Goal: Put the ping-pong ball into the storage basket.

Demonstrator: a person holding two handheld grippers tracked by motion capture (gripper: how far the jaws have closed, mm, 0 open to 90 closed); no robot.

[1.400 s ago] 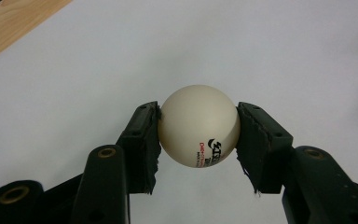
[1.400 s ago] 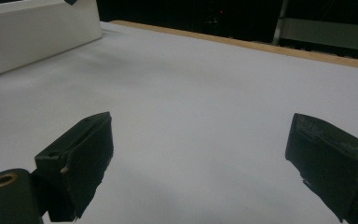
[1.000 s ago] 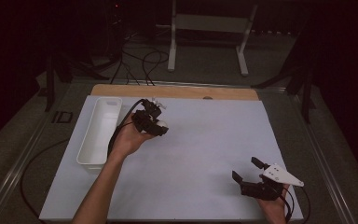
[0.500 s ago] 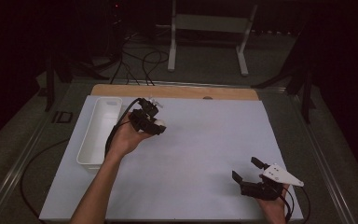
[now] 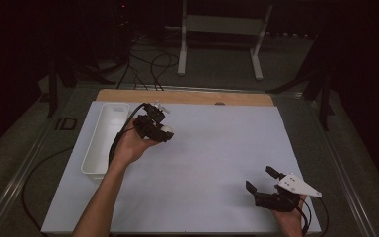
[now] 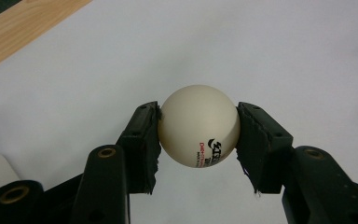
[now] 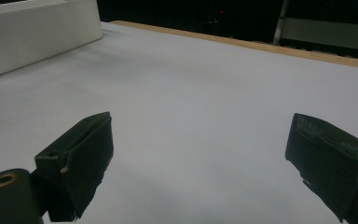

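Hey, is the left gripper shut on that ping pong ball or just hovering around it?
Shut on it. In the left gripper view, both pads press against the sides of the ping pong ball, held by the left gripper above the white sheet.

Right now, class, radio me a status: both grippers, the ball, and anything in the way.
Left gripper shut on ping-pong ball, just right of white tray. Right gripper open, nothing between its jaws, near the table's right corner. No obstruction seen.
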